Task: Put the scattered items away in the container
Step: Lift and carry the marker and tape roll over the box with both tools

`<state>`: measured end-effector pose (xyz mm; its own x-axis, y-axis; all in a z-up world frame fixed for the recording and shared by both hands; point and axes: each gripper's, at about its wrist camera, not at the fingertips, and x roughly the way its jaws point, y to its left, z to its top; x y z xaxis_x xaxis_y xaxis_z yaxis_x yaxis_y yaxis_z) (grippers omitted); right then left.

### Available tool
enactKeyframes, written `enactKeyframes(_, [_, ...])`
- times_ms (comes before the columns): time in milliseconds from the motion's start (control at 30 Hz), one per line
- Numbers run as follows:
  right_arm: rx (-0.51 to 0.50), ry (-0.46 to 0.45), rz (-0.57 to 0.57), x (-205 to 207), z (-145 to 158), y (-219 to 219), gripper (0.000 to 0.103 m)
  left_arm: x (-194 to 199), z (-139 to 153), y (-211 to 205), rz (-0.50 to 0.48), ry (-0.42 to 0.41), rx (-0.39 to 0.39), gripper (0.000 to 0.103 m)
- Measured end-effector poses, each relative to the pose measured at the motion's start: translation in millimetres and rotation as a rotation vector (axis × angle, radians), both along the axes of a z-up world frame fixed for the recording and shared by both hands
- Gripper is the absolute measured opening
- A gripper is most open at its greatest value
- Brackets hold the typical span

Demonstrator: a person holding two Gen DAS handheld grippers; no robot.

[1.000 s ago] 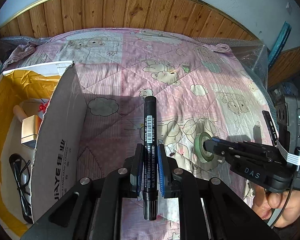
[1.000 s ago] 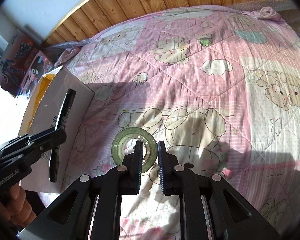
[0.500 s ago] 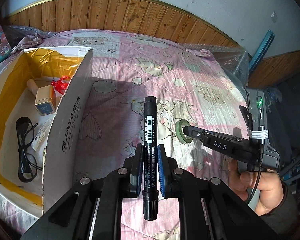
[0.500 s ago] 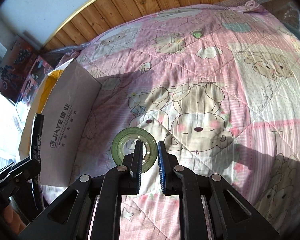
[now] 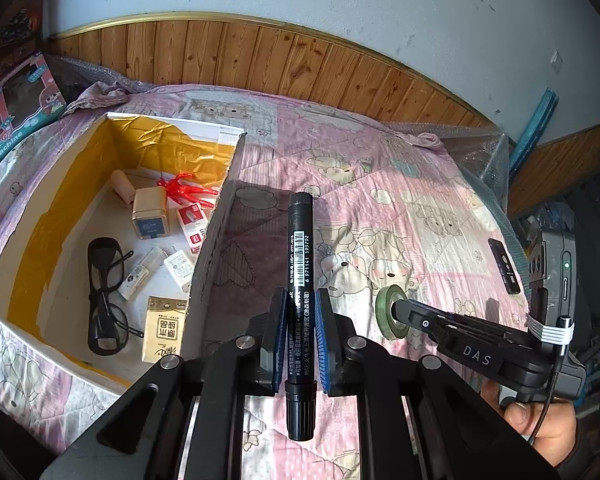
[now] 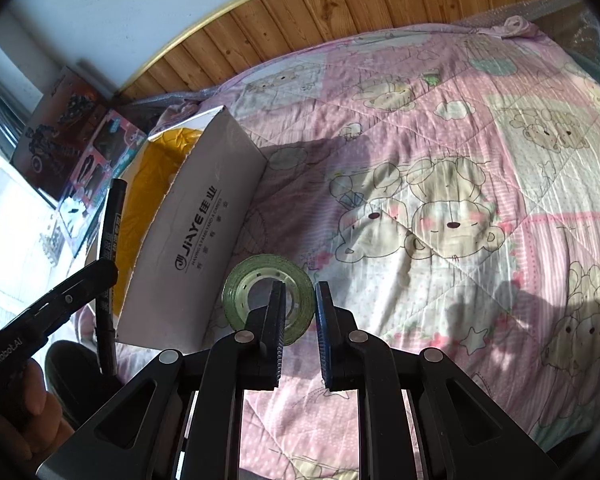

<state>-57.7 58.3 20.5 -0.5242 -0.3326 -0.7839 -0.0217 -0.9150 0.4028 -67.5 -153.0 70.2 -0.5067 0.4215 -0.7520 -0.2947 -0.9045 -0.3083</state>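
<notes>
Left gripper (image 5: 299,340) is clamping a black marker (image 5: 299,280) beside the cardboard box (image 5: 210,264), above the quilt (image 5: 400,208). Right gripper (image 6: 298,312) is pinching the green tape roll's (image 6: 300,284) rim, lifted near the box (image 6: 204,240).

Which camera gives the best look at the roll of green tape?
The right wrist view: the tape roll faces the camera, ring and hole visible, right gripper pinching its rim. The left wrist view shows it nearly edge-on.
</notes>
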Motion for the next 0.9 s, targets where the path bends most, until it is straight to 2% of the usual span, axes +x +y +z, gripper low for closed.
enactKeyframes(200, [0.036, 0.041, 0.035, 3, 24, -24, 0.015, 4, 7, -18, 0.023, 0.009, 0.03, 0.014])
enactKeyframes(900, [0.105, 0.096, 0.166, -10, 70, -110, 0.015, 8, 23, -89, 0.111, 0.033, 0.128, 0.014])
